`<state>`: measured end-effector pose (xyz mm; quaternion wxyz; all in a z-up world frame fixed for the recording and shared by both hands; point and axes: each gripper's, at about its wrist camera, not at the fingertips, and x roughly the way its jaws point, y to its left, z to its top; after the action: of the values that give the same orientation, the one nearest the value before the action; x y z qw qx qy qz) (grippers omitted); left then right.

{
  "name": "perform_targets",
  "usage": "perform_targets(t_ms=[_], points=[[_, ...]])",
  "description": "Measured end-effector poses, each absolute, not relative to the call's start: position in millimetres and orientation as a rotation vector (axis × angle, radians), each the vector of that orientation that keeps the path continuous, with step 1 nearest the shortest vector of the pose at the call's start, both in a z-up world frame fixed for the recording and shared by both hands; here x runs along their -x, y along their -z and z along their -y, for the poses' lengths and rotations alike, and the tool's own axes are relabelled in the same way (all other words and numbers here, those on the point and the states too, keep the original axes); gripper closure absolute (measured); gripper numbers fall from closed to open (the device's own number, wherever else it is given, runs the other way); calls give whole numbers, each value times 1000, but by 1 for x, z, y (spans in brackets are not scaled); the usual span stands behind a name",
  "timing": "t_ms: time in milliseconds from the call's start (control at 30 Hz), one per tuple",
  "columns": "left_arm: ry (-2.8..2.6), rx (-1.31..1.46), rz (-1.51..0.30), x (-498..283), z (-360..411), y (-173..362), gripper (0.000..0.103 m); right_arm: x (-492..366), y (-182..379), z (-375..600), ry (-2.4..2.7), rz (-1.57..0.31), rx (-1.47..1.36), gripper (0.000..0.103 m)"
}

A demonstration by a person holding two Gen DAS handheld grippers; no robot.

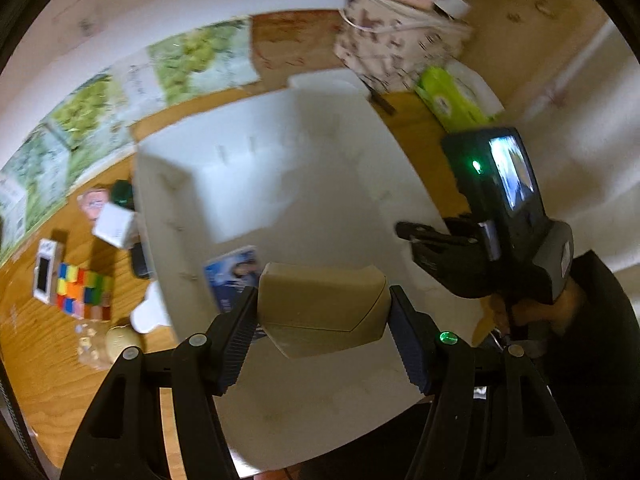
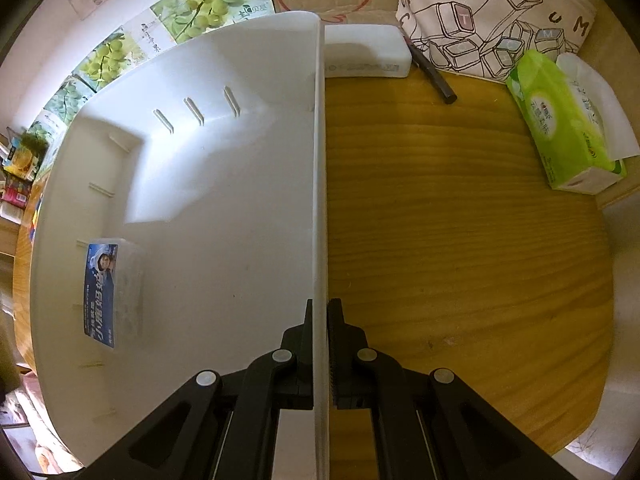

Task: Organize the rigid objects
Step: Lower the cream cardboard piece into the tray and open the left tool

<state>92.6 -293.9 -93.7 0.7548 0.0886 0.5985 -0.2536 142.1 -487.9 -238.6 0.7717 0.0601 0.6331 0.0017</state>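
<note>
Left gripper [image 1: 323, 320] has its fingers clamped on a tan box [image 1: 322, 312], carried over the white bin [image 1: 168, 208], presumably for dropping in beside the blue-labelled case [image 2: 102, 296] already inside. Right gripper [image 2: 319, 344] pinches the bin's side wall, fingers closed on it, likely to steady the bin. Readable writing: scattered letters (H, U, M, T) on the canvas bag [image 2: 492, 20]; the case's print is too blurred to read. Loose items wait on the worktop [image 1: 36, 340].

A wooden table [image 2: 460, 240] is filling the lower view, its grain glowing under warm light. A pale wall [image 1: 180, 4] is rising behind it — fruit posters [image 2: 200, 4] are leaning along its base. A printed bag [image 2: 492, 12] and a green tissue pack [image 2: 564, 124] are sitting at the table's far edge.
</note>
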Motion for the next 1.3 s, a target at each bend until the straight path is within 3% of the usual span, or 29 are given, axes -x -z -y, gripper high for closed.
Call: perform_targets(t_ms=[167, 300, 667, 1300], points=[[565, -212, -1351, -90, 308, 107, 35, -141, 238, 489, -1, -1368, -145, 99], [552, -189, -1354, -90, 305, 109, 24, -142, 237, 485, 2, -1367, -143, 99], [463, -121, -1294, -99, 273, 93, 24, -139, 239, 490, 7, -1366, -139, 99], [89, 106, -1298, -122, 119, 105, 24, -144, 239, 491, 32, -1383, -165, 100]])
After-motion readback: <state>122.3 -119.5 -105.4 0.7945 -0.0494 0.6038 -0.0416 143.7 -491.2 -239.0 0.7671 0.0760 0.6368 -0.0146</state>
